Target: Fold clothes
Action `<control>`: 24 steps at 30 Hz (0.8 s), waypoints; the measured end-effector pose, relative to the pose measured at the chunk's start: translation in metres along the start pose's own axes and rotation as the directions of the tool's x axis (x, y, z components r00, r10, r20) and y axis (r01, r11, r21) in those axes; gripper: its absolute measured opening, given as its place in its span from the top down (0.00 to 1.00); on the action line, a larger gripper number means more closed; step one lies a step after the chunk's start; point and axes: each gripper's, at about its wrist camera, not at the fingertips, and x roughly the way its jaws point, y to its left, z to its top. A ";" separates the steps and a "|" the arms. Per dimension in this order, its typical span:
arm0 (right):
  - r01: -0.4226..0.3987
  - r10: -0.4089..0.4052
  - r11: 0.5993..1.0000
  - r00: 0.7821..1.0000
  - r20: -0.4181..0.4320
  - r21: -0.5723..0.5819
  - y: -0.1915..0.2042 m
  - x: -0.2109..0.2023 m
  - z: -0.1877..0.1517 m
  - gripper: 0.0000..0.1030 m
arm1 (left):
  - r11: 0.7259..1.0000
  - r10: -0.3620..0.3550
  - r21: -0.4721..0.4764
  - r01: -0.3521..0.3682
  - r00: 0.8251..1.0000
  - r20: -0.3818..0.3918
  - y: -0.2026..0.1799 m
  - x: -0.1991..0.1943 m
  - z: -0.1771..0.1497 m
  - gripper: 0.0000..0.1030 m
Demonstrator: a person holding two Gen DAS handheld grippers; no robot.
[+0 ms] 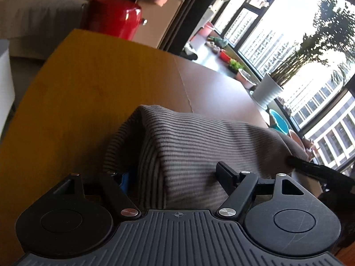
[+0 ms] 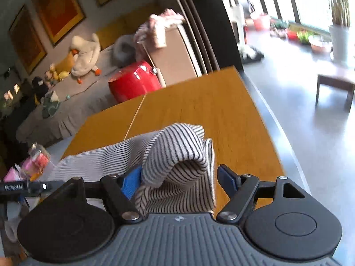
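A grey-and-white striped garment (image 1: 199, 141) lies bunched on the yellow wooden table (image 1: 77, 99). My left gripper (image 1: 175, 177) is open, its fingers wide apart, and the cloth bulges between them and covers most of the left blue pad. In the right wrist view the same garment (image 2: 173, 146) is folded into a thick roll over the table (image 2: 221, 110). My right gripper (image 2: 179, 181) is open around it: the cloth touches the left blue pad (image 2: 131, 181), and a thin gap shows at the right finger. Each view shows the other gripper (image 1: 315, 170) (image 2: 33, 186) at the cloth's far end.
A red round pot (image 2: 135, 82) stands past the table's far edge, before a sofa with stuffed toys (image 2: 84, 53). A brown surface (image 1: 210, 88) adjoins the yellow top. A white planter (image 1: 268, 90) and bowls stand by the windows. The table's right edge (image 2: 266, 119) drops to grey floor.
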 end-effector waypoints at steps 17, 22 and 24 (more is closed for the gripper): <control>0.021 -0.011 0.989 0.998 0.065 -0.148 0.025 0.047 0.042 0.58 | 1.000 -0.022 0.020 0.021 0.999 0.042 0.000 0.055 0.046 0.31; 0.037 -0.021 0.982 0.996 0.087 -0.187 0.030 0.042 0.039 0.58 | 0.998 -0.034 0.045 0.032 0.998 0.054 0.001 0.055 0.042 0.30; 0.044 -0.025 0.978 0.995 0.096 -0.202 0.033 0.040 0.038 0.60 | 0.998 -0.029 0.057 0.026 0.998 0.052 0.000 0.055 0.043 0.33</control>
